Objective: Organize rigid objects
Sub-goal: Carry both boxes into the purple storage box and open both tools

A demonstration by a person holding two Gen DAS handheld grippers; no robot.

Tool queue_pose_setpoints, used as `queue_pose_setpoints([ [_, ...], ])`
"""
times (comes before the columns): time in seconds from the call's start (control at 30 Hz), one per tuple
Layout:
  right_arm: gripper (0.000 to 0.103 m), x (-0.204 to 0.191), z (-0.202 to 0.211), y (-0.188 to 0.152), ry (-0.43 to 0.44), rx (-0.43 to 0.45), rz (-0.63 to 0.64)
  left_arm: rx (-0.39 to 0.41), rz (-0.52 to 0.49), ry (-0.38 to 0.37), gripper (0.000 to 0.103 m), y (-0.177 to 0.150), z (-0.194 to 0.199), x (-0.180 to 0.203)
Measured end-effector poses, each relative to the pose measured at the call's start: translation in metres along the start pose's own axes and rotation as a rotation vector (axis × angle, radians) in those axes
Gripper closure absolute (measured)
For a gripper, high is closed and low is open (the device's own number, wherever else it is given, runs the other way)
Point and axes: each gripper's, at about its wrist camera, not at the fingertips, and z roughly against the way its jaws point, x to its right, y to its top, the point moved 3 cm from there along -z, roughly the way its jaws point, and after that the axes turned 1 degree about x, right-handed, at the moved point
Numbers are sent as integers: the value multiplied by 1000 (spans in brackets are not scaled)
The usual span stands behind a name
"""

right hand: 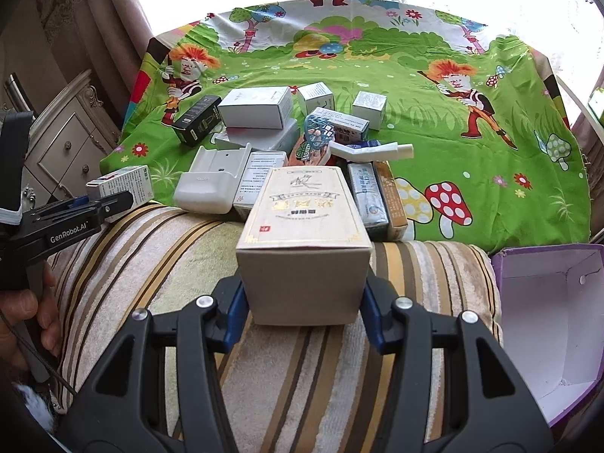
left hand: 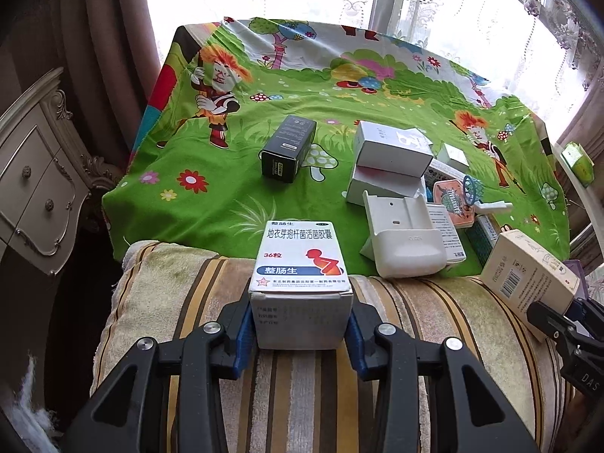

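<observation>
- Medicine box (left hand: 301, 264), white with a blue band and red figure: clamped between the blue pads of the left tool (left hand: 301, 334), held above the striped cushion (left hand: 196, 302).
- Beige box (right hand: 304, 241) with gold print: clamped in the right tool (right hand: 304, 313), also over the striped cushion, on its right half.
- Both tools are closed on their boxes, pads pressing the side faces.
- Left tool shows in the right wrist view to the left of the cushion, with a hand (right hand: 22, 321) on its grip.
- Green cartoon cloth (left hand: 264, 196) covers the surface just beyond the cushion.
- Black box (left hand: 288, 149) lies on the cloth, beyond the cushion, apart from the rest.
- Two white boxes (left hand: 392, 151), stacked, sit right of the black box.
- White plastic holder (left hand: 404, 241) stands at the cloth's near edge, just beyond the cushion, amid a cluster of small cartons.
- Blue mesh scoop (right hand: 317, 134) rests on top of that cluster.
- Purple open box (right hand: 547, 302), white inside, sits right of the cushion.
- Carved cabinet (left hand: 34, 188) stands left of the cushion.
</observation>
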Motion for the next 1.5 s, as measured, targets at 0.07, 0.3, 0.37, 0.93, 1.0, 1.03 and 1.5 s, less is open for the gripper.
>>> queue_pose_setpoints([
  [0.07,48,1,8,-6,0,14,7,2,-3,-19,62,-5,7,5],
  [0.3,49,24,40,-27,-13,65,-33,-5,-65,-158,62,-15,25,56],
  [0.37,49,38,50,-33,-17,78,-66,-5,-114,-187,62,-17,28,78],
  [0.93,49,185,89,-97,-175,107,-384,-92,-446,-386,62,-36,31,261],
  [1.0,49,199,93,-104,-198,110,-413,-102,-474,-405,62,-39,30,278],
  [1.03,49,205,95,-108,-211,112,-426,-104,-488,-409,62,-42,30,285],
  [1.5,34,242,107,-127,-293,110,-515,-129,-485,-509,37,-48,30,314],
])
